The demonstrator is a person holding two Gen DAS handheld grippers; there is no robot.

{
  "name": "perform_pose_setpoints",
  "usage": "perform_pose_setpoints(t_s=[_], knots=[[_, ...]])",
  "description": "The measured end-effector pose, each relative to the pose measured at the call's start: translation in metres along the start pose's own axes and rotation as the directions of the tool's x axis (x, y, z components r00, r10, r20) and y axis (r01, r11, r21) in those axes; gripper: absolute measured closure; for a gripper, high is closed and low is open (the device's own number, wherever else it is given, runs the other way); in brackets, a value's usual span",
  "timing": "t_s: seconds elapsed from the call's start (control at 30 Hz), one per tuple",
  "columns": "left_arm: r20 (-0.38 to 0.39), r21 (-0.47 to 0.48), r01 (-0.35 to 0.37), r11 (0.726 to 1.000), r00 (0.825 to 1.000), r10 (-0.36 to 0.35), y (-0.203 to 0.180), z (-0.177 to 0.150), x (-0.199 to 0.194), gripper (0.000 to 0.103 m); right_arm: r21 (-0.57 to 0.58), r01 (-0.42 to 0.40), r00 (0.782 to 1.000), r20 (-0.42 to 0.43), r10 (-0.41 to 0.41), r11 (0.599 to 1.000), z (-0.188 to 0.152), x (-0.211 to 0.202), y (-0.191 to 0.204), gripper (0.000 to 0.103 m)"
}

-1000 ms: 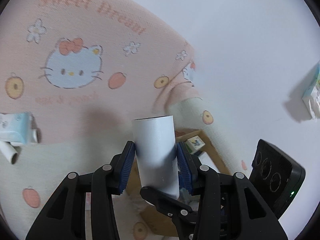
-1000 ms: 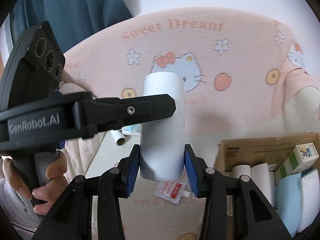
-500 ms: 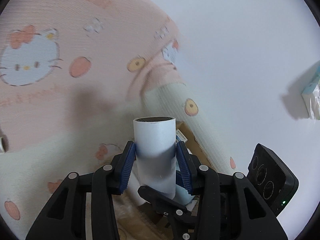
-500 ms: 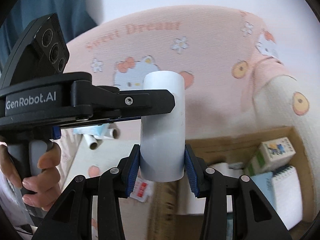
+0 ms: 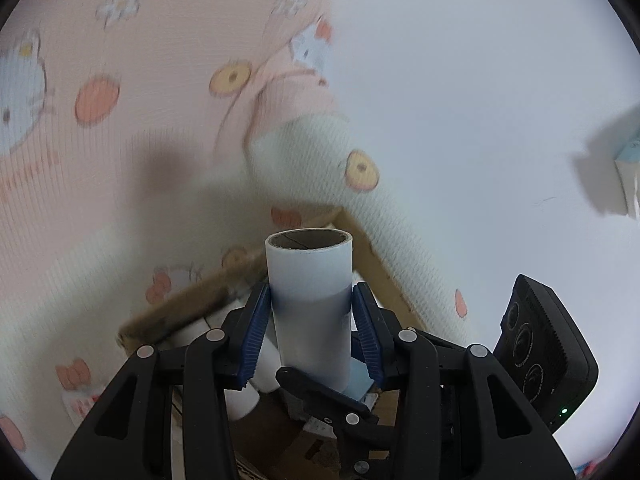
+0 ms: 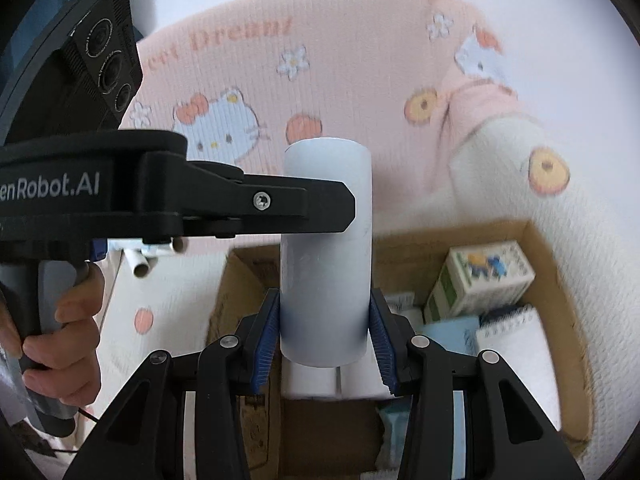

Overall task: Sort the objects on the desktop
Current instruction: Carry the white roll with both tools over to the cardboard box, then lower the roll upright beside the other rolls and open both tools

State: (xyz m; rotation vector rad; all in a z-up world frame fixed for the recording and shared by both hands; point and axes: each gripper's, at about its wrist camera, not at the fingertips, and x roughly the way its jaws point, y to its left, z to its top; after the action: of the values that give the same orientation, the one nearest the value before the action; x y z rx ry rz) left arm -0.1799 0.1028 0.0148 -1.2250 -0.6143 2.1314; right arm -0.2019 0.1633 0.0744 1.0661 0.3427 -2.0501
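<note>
Holding one white roll point(image 6: 325, 256) upright, both the right tool point(image 6: 323, 344) and left tool point(image 5: 312, 332) were clamped on it; cardboard box point(image 6: 536, 240) sat directly below, roll's long axis pointing forward along the fingers.

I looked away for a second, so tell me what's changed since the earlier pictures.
Both tongs carried the white roll sideways from above the pink Hello Kitty cloth to over the open cardboard box, whose rolls, carton and notepad now lie below it. Unchanged: the left tongs and right tongs both grip the roll, which remains upright; nothing was released.
</note>
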Motion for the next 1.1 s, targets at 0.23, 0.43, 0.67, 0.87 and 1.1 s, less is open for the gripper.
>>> perform_pose_setpoints(t_s=[0.23, 0.43, 0.67, 0.87, 1.1], knots=[[-0.115, -0.094, 0.039, 0.995, 0.992, -0.05, 0.015, -0.015, 0.037, 0.057, -0.024, 0.034, 0.993, -0.11, -0.036, 0.999, -0.021, 0.02, -0.018, 0.062], [-0.149, -0.114, 0.045, 0.993, 0.987, -0.062, 0.019, -0.02, 0.062, 0.057, -0.077, 0.106, 0.979, -0.168, -0.118, 0.991, -0.03, 0.031, -0.029, 0.062], [-0.185, -0.136, 0.008, 0.991, 0.982, -0.033, 0.02, -0.019, 0.082, 0.057, -0.045, 0.135, 0.969, -0.204, -0.142, 0.99, -0.037, 0.045, -0.045, 0.062], [-0.2, -0.235, 0.0, 0.972, 0.979, -0.049, 0.04, -0.02, 0.092, 0.058, -0.043, 0.115, 0.969, -0.213, -0.122, 0.992, -0.041, 0.056, -0.051, 0.062], [-0.207, -0.258, -0.015, 0.966, 0.978, -0.041, 0.041, -0.02, 0.101, 0.058, -0.038, 0.119, 0.965, -0.23, -0.125, 0.992, -0.042, 0.059, -0.06, 0.062]])
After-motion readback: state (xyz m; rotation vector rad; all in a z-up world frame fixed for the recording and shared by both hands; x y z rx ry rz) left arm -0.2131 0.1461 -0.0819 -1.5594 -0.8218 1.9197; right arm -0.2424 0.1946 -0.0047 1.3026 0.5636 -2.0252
